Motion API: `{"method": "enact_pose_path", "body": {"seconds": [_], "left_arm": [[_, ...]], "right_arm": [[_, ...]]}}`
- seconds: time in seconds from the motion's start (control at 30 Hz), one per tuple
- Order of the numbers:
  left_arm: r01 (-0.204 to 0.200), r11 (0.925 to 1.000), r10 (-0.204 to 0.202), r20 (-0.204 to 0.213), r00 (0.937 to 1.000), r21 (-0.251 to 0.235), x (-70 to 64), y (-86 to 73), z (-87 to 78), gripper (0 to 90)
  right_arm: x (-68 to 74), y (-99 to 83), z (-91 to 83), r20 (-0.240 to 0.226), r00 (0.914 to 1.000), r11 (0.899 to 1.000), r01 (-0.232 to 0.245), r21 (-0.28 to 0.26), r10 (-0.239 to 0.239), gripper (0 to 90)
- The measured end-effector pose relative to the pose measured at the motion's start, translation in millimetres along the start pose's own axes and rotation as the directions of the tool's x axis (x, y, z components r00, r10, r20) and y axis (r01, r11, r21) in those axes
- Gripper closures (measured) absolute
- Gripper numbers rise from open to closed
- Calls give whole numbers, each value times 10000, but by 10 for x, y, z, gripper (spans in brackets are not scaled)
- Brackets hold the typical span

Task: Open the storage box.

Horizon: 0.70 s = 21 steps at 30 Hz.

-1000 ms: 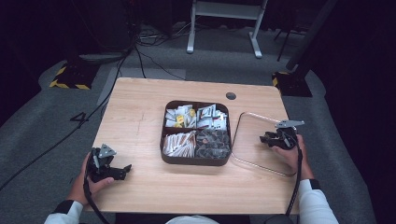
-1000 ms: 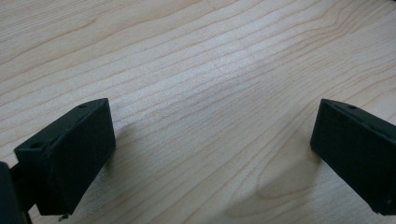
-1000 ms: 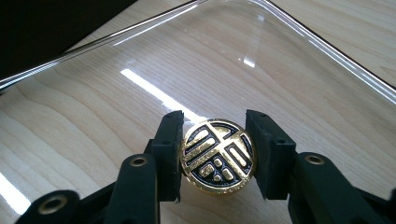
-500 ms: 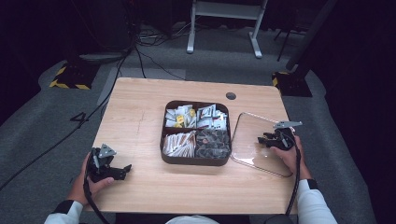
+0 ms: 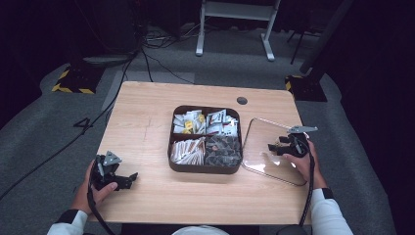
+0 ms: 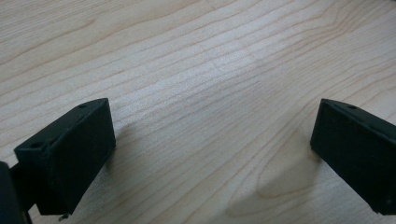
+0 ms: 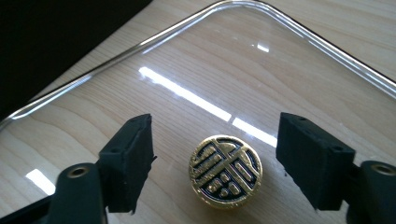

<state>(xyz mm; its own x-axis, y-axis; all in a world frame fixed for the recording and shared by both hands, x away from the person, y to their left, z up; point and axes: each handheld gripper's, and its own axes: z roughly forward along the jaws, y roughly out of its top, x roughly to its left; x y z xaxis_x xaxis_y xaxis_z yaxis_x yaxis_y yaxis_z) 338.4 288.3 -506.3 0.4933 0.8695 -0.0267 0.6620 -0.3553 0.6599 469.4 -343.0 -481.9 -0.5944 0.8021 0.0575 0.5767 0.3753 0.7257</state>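
Observation:
A dark brown box (image 5: 204,169) with four compartments of packets and sachets stands in the middle of the table. Its clear glass lid (image 5: 257,142) lies flat on the wood just to the box's right. In the right gripper view the lid (image 7: 261,60) carries a round gold and black knob (image 7: 225,171). My right gripper (image 7: 217,128) is open, one jaw on each side of the knob without touching it; in the high view my right gripper (image 5: 275,147) hovers over the lid. My left gripper (image 5: 129,177) rests open near the front left edge, over bare wood (image 6: 215,112).
The wooden table (image 5: 147,112) has a round cable hole (image 5: 242,101) at the back right. Cables trail from both grippers over the front edge. Grey floor, cables and a white stand (image 5: 235,19) lie beyond the table.

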Motion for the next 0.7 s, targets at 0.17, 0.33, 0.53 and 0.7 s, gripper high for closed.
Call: {"method": "enact_pose_path", "body": {"seconds": [0.17,0.33,0.53,0.7], "left_arm": [[4,10000,-4,-18,10000,-28,-1,-1,2,2],[1,10000,-1,-1,10000,-7,-1,-1,0,2],[8,10000,-8,-21,10000,-35,-2,-2,2,2],[-21,10000,21,-18,10000,-30,1,0,3,2]], "right_arm": [[27,57,-39,-58,9999,9998,-88,-204,87,267],[80,118,-101,-61,10000,9991,36,-417,-39,267],[132,174,-149,-145,9996,9980,215,-601,-224,268],[213,250,-195,-248,9987,9966,428,-702,-446,273]]}}
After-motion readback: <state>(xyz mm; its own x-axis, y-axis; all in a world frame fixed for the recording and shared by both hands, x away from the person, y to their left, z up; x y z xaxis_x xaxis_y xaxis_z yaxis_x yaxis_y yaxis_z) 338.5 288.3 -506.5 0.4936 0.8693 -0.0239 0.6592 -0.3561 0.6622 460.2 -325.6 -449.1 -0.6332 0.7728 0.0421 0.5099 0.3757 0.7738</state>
